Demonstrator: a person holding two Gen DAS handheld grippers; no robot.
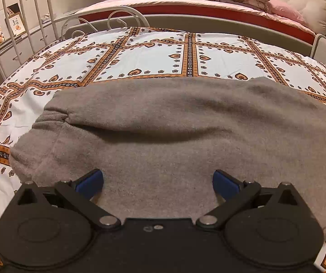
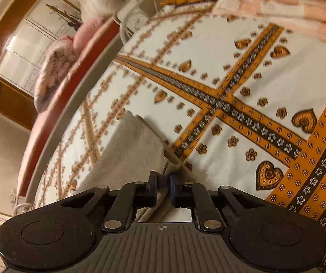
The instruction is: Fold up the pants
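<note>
Under the spread left claw [image 1: 158, 183] lie gray pants [image 1: 174, 125].

One pants [image 1: 174, 122] — two tools [image 1: 158, 183] [image 2: 163, 187] — one bedsheet [image 1: 140, 54].

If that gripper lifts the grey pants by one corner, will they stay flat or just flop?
Probably flop: the grey pants already sag in soft folds on the bedsheet. The fuzzy fleece likely grips well where the right gripper pinches it.
</note>
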